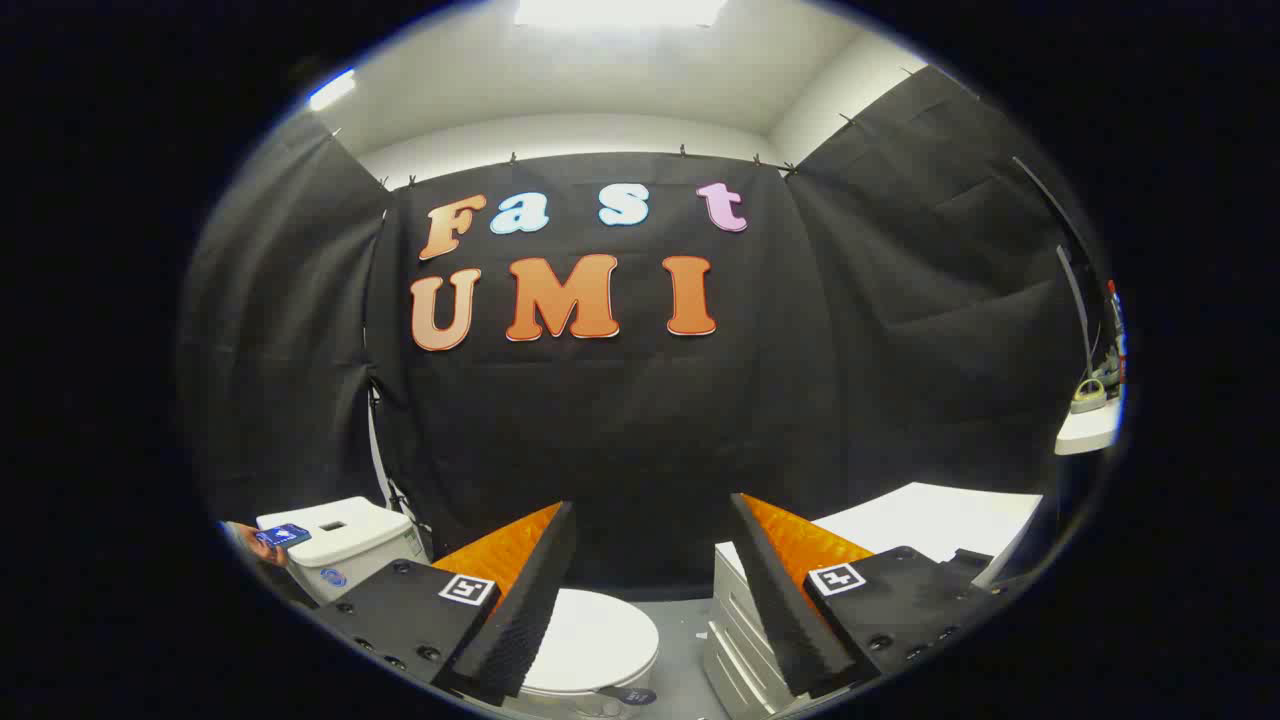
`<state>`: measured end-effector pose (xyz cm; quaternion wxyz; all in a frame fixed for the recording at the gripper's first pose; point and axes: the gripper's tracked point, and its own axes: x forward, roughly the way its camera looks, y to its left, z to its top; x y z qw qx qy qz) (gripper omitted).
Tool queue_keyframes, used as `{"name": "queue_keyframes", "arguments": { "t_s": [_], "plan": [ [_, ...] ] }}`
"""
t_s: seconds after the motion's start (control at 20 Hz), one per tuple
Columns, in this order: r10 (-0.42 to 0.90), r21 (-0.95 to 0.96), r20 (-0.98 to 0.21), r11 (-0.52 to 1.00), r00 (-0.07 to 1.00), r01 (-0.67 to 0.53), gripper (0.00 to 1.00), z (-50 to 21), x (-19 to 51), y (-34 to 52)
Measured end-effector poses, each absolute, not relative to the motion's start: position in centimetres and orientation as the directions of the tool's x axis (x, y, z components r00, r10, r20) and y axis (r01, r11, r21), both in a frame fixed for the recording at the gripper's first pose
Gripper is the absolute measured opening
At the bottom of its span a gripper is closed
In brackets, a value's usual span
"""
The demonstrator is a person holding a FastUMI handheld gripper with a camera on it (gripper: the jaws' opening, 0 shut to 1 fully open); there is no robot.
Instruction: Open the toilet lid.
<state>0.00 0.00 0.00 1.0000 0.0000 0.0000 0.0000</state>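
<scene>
- While the toilet lid [592,637] lies flat and closed over the bowl, it serves as the landmark: left of it and a little behind stands the white cistern [345,548], with a person's hand [268,541] holding a small blue object at the cistern's far left.
- The gripper [650,600] hovers above the lid, its jaws spread wide and holding nothing; the lid lies below and ahead, partly under the left finger [520,610].
- The lid's long axis appears to run from cistern to front rim, so I judge the front edge to be the place to hook under.
- Right of the lid stands a white drawer unit [735,625], and beyond it a white desk [930,520].
</scene>
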Motion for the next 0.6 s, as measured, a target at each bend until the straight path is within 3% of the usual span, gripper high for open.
{"name": "queue_keyframes", "arguments": {
  "t_s": [0.25, 0.6],
  "plan": [
    [0.011, 0.047, 0.004, 0.999, 1.0, -0.012, 0.98, 2.3, 1.2, 0.2],
    [0.024, -0.057, 0.12, 0.998, 0.993, -0.018, 0.98, 7.4, 0.1, 1.3]
  ]
}}
